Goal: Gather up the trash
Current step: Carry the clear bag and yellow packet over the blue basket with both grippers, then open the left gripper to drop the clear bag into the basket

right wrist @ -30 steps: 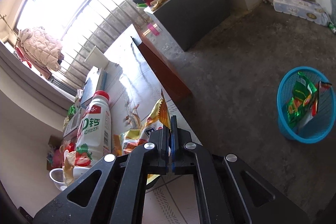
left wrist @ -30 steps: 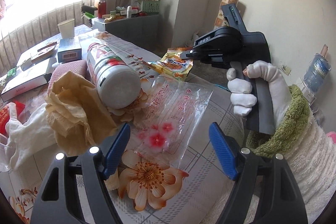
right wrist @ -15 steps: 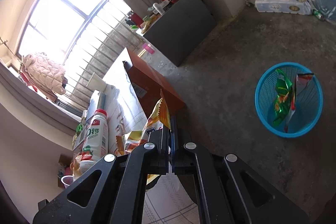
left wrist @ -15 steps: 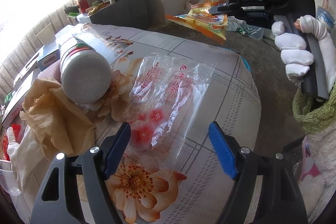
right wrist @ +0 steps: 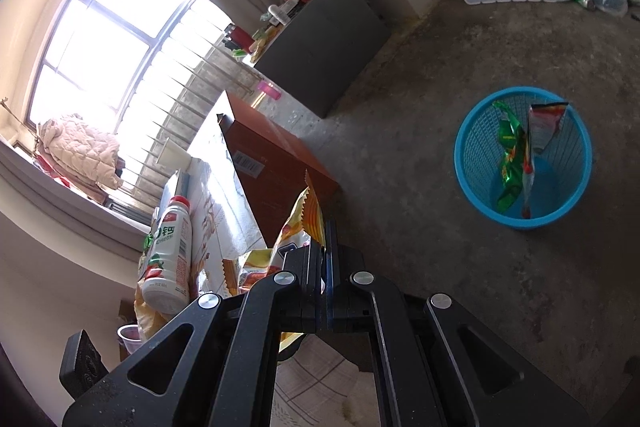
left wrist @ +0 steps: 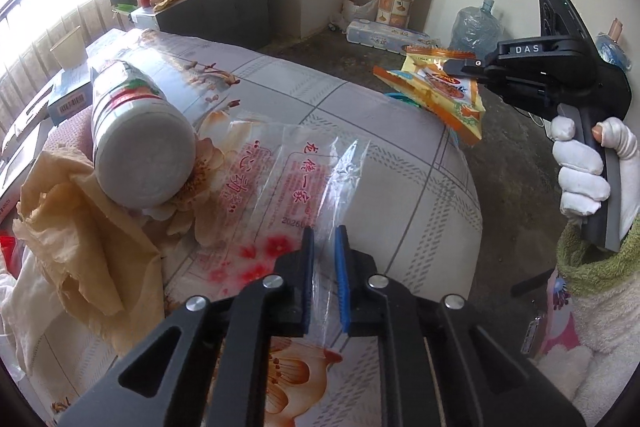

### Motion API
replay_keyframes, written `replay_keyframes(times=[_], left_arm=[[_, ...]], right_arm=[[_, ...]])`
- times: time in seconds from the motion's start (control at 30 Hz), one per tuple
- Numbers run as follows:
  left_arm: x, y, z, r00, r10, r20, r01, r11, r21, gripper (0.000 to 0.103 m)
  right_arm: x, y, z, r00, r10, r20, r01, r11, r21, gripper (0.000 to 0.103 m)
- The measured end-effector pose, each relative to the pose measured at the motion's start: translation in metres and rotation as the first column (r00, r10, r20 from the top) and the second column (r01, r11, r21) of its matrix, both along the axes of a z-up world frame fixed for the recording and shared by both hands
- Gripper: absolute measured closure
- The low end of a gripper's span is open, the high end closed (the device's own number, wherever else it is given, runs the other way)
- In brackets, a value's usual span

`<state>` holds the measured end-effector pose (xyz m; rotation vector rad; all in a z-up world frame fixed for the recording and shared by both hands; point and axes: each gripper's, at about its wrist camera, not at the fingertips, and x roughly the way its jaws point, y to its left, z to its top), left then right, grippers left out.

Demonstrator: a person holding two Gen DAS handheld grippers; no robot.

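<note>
So the big change: the left gripper (left wrist: 325, 239) has just snapped closed. A second ago its blue pads sat wide apart over the clear plastic bag (left wrist: 288, 179), now they're pinched nearly together with a fold of that film caught between them. The bag still looks flat on the flowery table (left wrist: 400, 163) otherwise, so I'd call it grabbed but not lifted yet. Just left of it there's the bottle (left wrist: 140, 143) lying on its side and the crumpled tan paper (left wrist: 76, 227), both untouched, so more trash to go

Further out, the right gripper (right wrist: 325, 227), in a white-gloved hand (left wrist: 584, 179), is clamped fully shut on the yellow snack wrapper (left wrist: 436, 87). It's swung off the table edge and now hangs over the floor. The blue basket (right wrist: 472, 171) sits beyond it on the concrete with a couple of wrappers already in it, so my guess is that drop comes first, then the bag follows
</note>
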<state>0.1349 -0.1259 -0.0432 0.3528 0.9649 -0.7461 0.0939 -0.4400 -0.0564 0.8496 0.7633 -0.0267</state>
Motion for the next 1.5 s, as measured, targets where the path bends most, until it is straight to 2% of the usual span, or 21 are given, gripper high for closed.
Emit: replay_keyframes(times=[0.2,0.33,0.47,0.57,0.7,0.77,0.83,0.97,1.0,1.13,1.23,1.3,1.4,1.5], left_arm=[[-0.021,-0.001,0.023,1.000,-0.005,0.024,0.006,0.999,-0.053,0.099],[-0.023,-0.009,0.055,0.999,-0.022,0.044,0.028,0.991,-0.133,0.099],[-0.016,-0.032,0.089,0.996,-0.069,0.047,0.078,0.970,-0.231,0.099],[-0.007,-0.061,0.107,0.993,-0.116,0.012,0.114,0.948,-0.297,0.099],[0.018,-0.115,0.109,0.974,-0.192,-0.120,0.136,0.920,-0.367,0.099],[0.037,-0.148,0.098,0.954,-0.203,-0.222,0.112,0.924,-0.366,0.099],[0.058,-0.183,0.082,0.920,-0.202,-0.335,0.072,0.930,-0.361,0.099],[0.103,-0.251,0.033,0.817,-0.138,-0.559,-0.025,0.961,-0.274,0.099],[0.114,-0.266,0.018,0.799,-0.114,-0.591,-0.039,0.970,-0.241,0.098],[0.145,-0.319,-0.033,0.781,-0.019,-0.624,-0.061,0.993,-0.106,0.098],[0.161,-0.344,-0.075,0.731,0.043,-0.681,-0.100,0.994,-0.044,0.097],[0.167,-0.356,-0.095,0.733,0.074,-0.676,-0.105,0.994,-0.005,0.097],[0.174,-0.368,-0.121,0.752,0.122,-0.648,-0.116,0.992,0.052,0.095],[0.181,-0.373,-0.140,0.744,0.151,-0.651,-0.145,0.987,0.064,0.085]], right_arm=[[-0.026,-0.027,0.007,0.997,-0.080,0.022,0.081,0.997,-0.007,0.103],[-0.050,-0.058,0.015,0.982,-0.182,0.049,0.183,0.983,-0.016,0.103],[-0.077,-0.084,0.018,0.959,-0.277,0.064,0.279,0.960,-0.022,0.103],[-0.098,-0.100,0.012,0.937,-0.346,0.059,0.348,0.937,-0.026,0.103],[-0.118,-0.117,-0.003,0.910,-0.412,0.040,0.412,0.911,0.006,0.103],[-0.126,-0.123,-0.011,0.901,-0.433,0.029,0.433,0.901,0.021,0.103],[-0.131,-0.128,-0.019,0.895,-0.446,0.018,0.445,0.895,0.035,0.103],[-0.141,-0.136,-0.029,0.887,-0.461,0.001,0.461,0.886,0.059,0.103],[-0.142,-0.138,-0.031,0.885,-0.465,-0.004,0.464,0.883,0.063,0.102],[-0.149,-0.142,-0.039,0.878,-0.478,-0.024,0.478,0.875,0.078,0.102],[-0.153,-0.147,-0.044,0.872,-0.488,-0.043,0.489,0.868,0.081,0.102],[-0.156,-0.150,-0.047,0.868,-0.494,-0.054,0.497,0.864,0.080,0.102],[-0.158,-0.154,-0.051,0.860,-0.505,-0.071,0.509,0.857,0.077,0.102],[-0.160,-0.155,-0.054,0.856,-0.510,-0.087,0.516,0.853,0.072,0.102]])
